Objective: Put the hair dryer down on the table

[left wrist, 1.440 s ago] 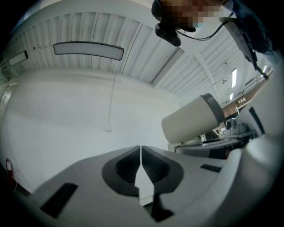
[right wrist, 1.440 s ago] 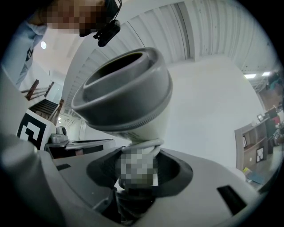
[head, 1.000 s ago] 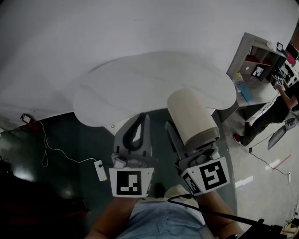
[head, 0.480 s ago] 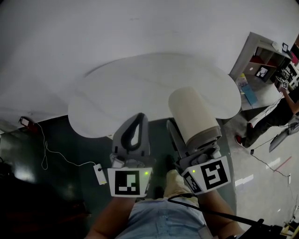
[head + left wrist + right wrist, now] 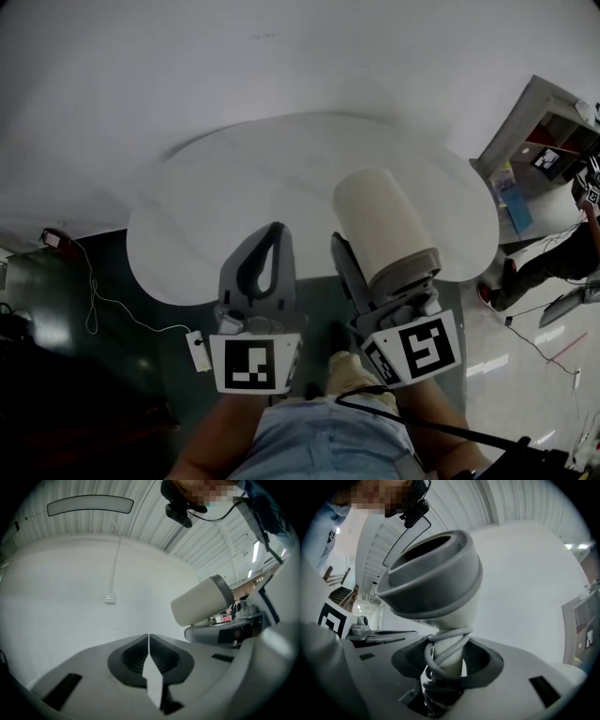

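The hair dryer [image 5: 380, 225] is cream with a grey nozzle rim, and its barrel points away from me over the near edge of the white, cloud-shaped table [image 5: 281, 169]. My right gripper [image 5: 361, 272] is shut on its handle [image 5: 446, 656], which has the grey cord wound round it; the barrel [image 5: 433, 581] fills the right gripper view. My left gripper [image 5: 265, 255] hangs beside it on the left, jaws shut together with nothing in them [image 5: 148, 641]. In the left gripper view the dryer [image 5: 201, 601] shows at the right, above the right gripper [image 5: 225, 632].
On the dark floor at the left lie a white adapter on a thin cable [image 5: 197, 349] and a small red object [image 5: 54, 240]. At the right stand a shelf unit [image 5: 548, 131] and a person [image 5: 553, 262]. A dark cable [image 5: 422, 424] crosses my lap.
The table's near edge has come closer under both grippers, so they now reach further over it. The hold on the dryer and the left jaws are unchanged.
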`<state>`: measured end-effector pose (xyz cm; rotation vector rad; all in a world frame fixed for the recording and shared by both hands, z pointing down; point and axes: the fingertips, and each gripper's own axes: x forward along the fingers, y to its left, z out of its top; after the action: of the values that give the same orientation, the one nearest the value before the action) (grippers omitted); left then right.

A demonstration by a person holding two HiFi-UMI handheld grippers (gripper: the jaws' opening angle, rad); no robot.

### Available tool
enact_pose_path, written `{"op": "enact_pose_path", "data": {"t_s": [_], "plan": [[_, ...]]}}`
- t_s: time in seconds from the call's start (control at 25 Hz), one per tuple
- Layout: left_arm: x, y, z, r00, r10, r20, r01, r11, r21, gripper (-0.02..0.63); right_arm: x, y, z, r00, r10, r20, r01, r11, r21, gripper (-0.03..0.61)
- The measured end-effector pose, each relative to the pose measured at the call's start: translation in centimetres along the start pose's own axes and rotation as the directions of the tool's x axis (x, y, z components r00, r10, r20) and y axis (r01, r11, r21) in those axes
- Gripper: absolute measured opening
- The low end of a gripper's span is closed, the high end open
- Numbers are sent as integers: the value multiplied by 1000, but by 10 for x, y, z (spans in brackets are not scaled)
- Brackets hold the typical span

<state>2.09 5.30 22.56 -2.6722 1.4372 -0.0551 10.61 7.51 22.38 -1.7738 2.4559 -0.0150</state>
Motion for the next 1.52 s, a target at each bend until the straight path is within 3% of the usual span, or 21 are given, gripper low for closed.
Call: {"op": "enact_pose_path", "data": {"t_s": [0.4,0.88,1.28,1.52], "plan": [[86,24,19,995,89,40,-90,996,16,16,82,-56,7,995,105,5,-105,995,5,201],[133,83,16,980,185,69,-186,983,7,17,165,-68,15,982,186,18,-185,982,-37,201],[191,141,-17,981,192,26,-192,981,-16,15,246,-72,-27,978,200,-53,-200,980,-4,201],[214,168,-46,981,192,-26,-193,981,-32,16,278,-75,-67,969,201,-146,-201,980,19,199]]}}
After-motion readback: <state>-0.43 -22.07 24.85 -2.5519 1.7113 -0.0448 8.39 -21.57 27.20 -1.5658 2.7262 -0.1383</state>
